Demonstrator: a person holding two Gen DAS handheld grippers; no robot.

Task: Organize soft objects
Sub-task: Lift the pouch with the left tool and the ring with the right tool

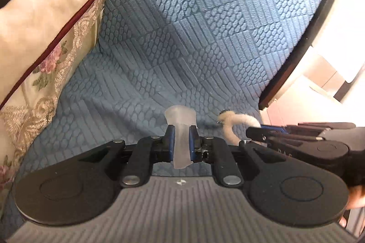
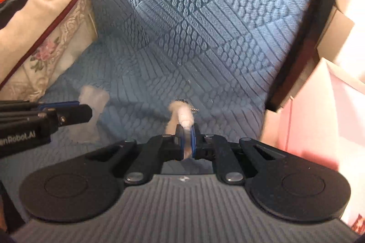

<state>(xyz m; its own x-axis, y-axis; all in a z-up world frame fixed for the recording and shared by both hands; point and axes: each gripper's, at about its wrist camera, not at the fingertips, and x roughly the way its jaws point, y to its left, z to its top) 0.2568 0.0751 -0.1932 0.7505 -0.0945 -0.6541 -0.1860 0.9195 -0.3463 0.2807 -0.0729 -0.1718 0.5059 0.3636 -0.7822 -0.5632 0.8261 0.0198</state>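
Both grippers were clamped over the blue quilted cover (image 1: 205, 26): left gripper (image 1: 181, 143) pinched a translucent white soft piece (image 1: 181, 124), right gripper (image 2: 186, 142) pinched a fuzzy cream loop (image 2: 182, 116) beside it.

Cushion (image 1: 45, 42) left on quilted cover (image 1: 194, 26); boxes (image 2: 330, 94) right.

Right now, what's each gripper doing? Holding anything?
Left gripper: closed on a translucent white soft piece.
Right gripper: closed on a fuzzy cream loop.
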